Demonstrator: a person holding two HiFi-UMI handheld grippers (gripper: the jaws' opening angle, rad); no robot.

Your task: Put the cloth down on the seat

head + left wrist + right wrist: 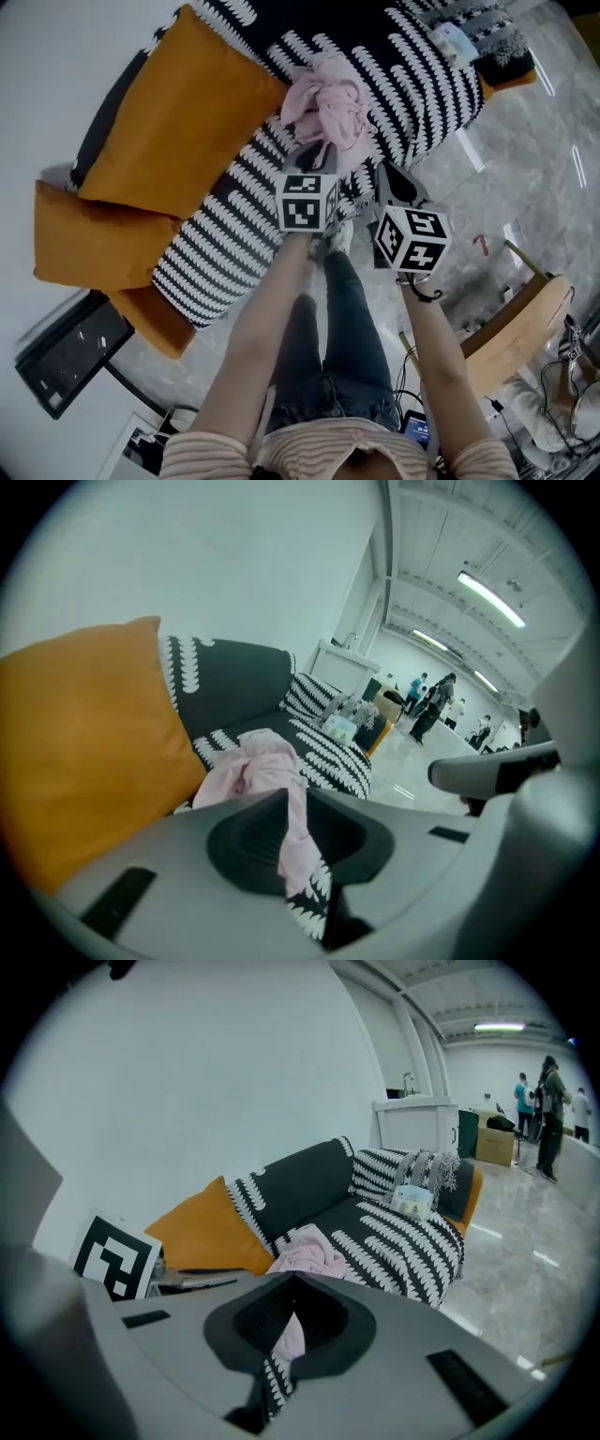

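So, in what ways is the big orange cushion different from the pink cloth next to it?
Colour: the orange cushion is deep orange, the pink cloth pale pink. Shape: the cushion is smooth and plump with straight edges; the cloth is crumpled into a bunch. Size: the cushion is larger than the bunched cloth. Both are soft, plain-coloured things against the black-and-white sofa.

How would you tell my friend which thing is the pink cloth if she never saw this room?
Find the black sofa with white leafy stripes and orange cushions. In the middle of it sits a crumpled cloth, pinched at its near edge by the left gripper and the right gripper. It is the only pink thing there; everything around it is black, white or orange.
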